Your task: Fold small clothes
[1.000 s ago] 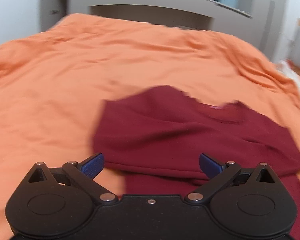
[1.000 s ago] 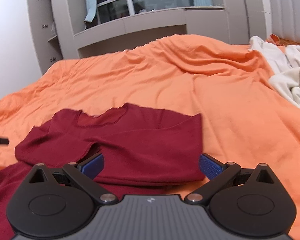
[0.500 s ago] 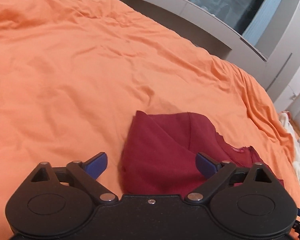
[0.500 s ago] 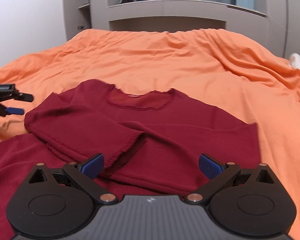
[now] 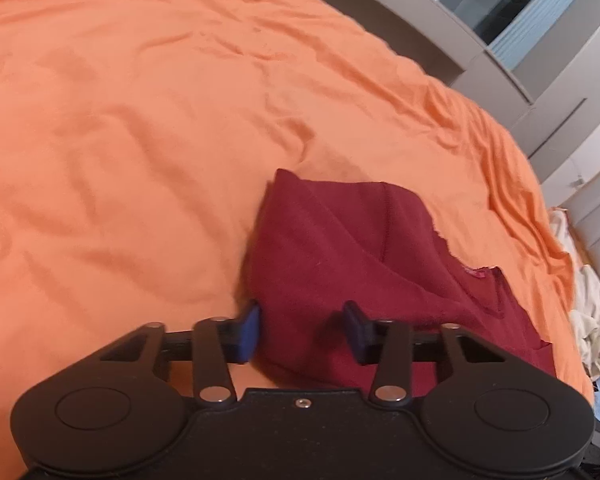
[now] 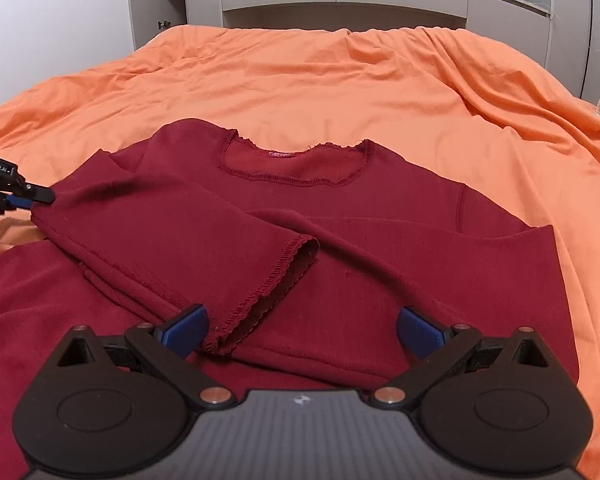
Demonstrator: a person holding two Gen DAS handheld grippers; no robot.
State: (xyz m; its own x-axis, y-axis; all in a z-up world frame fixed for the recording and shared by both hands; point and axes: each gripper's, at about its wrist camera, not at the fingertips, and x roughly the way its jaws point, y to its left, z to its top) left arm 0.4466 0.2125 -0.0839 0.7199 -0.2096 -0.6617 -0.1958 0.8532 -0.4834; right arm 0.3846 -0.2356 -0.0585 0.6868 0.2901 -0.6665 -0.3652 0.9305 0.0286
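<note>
A dark red long-sleeved shirt [image 6: 340, 208] lies face up on the orange bed cover [image 6: 340, 80], both sleeves folded across its chest. My left gripper [image 5: 303, 330] is at the shirt's [image 5: 340, 248] folded left edge. Its jaws are closing, with a bulge of red cloth between the blue pads. The pads do not clearly press it. In the right wrist view, the left gripper [image 6: 28, 200] shows at the far left, touching that edge. My right gripper [image 6: 302, 330] hovers open over the lower sleeves, with the scalloped cuff [image 6: 276, 276] just ahead of its left finger.
The orange cover [image 5: 140, 120] spreads wide to the left and beyond the shirt. A pile of white clothes [image 5: 592, 312] lies at the bed's right edge. Grey cabinets [image 6: 340, 0] stand behind the bed.
The left jaws have narrowed from wide open, taking the shirt's left edge between them. Both grippers have come lower and closer to the shirt. The right jaws stay wide.
</note>
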